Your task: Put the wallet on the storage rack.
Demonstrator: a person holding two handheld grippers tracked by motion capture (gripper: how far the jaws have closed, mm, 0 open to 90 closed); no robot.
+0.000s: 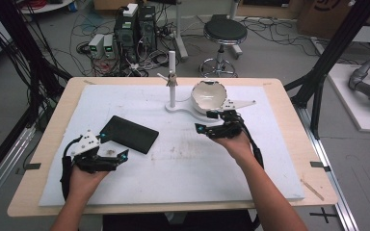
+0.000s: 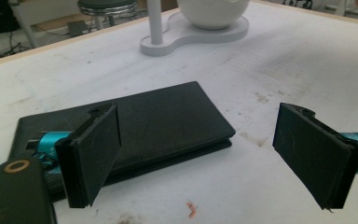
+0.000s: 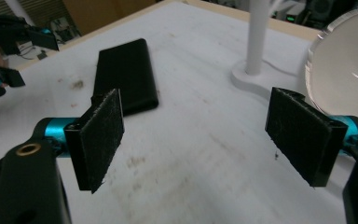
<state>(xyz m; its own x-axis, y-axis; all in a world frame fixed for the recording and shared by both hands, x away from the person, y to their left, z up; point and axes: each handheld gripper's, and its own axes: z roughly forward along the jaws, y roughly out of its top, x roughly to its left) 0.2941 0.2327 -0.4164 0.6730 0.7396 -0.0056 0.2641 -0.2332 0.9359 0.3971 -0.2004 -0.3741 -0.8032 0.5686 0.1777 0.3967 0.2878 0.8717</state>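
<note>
Both claws are spread wide and hold nothing. The left claw (image 1: 107,159) hovers low over the tabletop (image 1: 183,163), just beside the near corner of the black case (image 1: 129,134), a flat rectangular wallet-like object lying on the white mat, left of centre. In the left gripper view the case (image 2: 135,126) sits directly ahead, with one pad (image 2: 93,151) overlapping its near edge; judged as a line-up for a pinch on the case's thin side, which the low approach angle would suit. The right claw (image 1: 211,121) sits near the white stand (image 1: 172,79) and the white bowl (image 1: 208,95) resting on the stand's base, well apart from the case. In the right gripper view the bowl (image 3: 345,70) is close at the right pad's side, the post (image 3: 256,32) beyond; possibly the right hand is positioned to steady or take the bowl, not confirmed. No brand, label or legible writing on the case, bowl or stand; case surface shows a fine woven texture only. The mat is scuffed and stained.
</note>
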